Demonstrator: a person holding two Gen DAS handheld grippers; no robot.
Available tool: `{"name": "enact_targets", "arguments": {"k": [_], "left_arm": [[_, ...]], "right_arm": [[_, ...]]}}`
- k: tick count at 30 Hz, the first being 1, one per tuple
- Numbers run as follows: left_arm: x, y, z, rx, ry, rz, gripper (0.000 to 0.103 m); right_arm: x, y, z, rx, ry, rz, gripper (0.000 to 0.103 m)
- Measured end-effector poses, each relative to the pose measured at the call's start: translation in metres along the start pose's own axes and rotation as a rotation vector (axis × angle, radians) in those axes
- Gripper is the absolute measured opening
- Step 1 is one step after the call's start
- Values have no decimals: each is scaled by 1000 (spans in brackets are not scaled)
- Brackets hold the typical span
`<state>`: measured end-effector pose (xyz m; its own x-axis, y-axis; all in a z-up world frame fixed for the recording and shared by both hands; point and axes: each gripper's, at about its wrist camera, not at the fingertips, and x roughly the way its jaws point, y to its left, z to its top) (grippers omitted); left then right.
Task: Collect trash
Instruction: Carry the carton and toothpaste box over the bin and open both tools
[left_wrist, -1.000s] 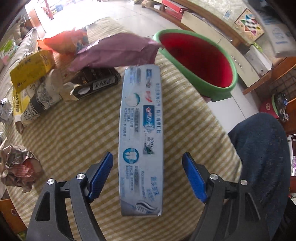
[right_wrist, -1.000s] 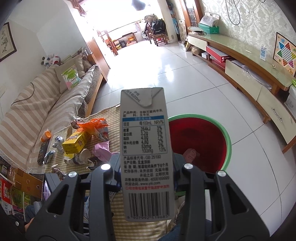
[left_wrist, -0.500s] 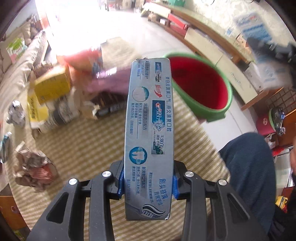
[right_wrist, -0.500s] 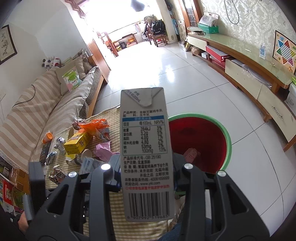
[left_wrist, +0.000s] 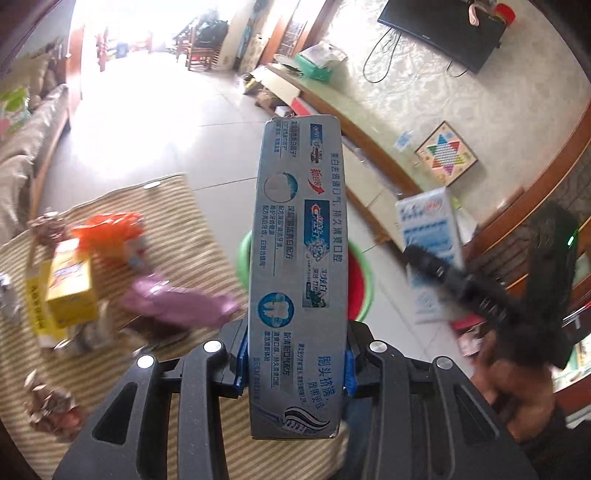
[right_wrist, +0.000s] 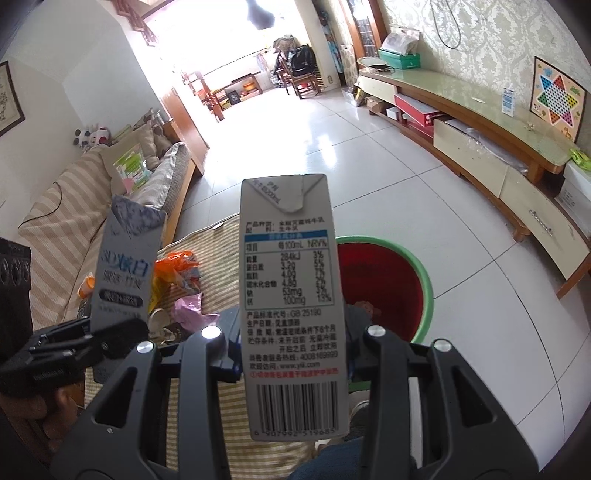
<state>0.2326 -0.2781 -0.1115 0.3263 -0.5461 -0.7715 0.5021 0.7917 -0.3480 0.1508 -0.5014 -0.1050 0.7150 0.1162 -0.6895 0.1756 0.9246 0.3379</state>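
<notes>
My left gripper (left_wrist: 293, 373) is shut on a long grey-blue toothpaste box (left_wrist: 299, 266) and holds it raised above the striped mat. The box also shows in the right wrist view (right_wrist: 125, 269), held at the left. My right gripper (right_wrist: 293, 354) is shut on a grey milk carton (right_wrist: 291, 295), upright and raised; it also shows in the left wrist view (left_wrist: 430, 251). The green basin with a red inside (right_wrist: 391, 284) stands on the floor past both grippers, with some trash in it; in the left wrist view its rim (left_wrist: 364, 288) is mostly hidden by the box.
Trash lies on the striped mat (left_wrist: 177, 229): a yellow box (left_wrist: 70, 284), an orange bag (left_wrist: 110, 229), a purple wrapper (left_wrist: 177, 302), crumpled paper (left_wrist: 51, 406). A sofa (right_wrist: 74, 199) is at the left, a long low cabinet (right_wrist: 480, 147) at the right.
My left gripper closed on the toothpaste box on the mat and lifted it up, tilting toward the basin side. The right gripper kept holding the milk carton nearly still.
</notes>
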Motion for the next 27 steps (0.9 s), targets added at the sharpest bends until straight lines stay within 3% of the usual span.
{"name": "enact_targets", "arguments": {"k": [11, 25, 26, 27], "left_arm": [[56, -31, 36, 23, 42, -77, 35], [118, -26, 49, -21, 121, -72, 35], [120, -25, 50, -29, 122, -67, 36], [122, -25, 51, -41, 121, -70, 48]], "right_arm": [[19, -45, 15, 49, 32, -29, 37], [75, -73, 17, 97, 105, -16, 37], [79, -74, 19, 95, 113, -13, 37], [82, -75, 20, 93, 118, -12, 37]]}}
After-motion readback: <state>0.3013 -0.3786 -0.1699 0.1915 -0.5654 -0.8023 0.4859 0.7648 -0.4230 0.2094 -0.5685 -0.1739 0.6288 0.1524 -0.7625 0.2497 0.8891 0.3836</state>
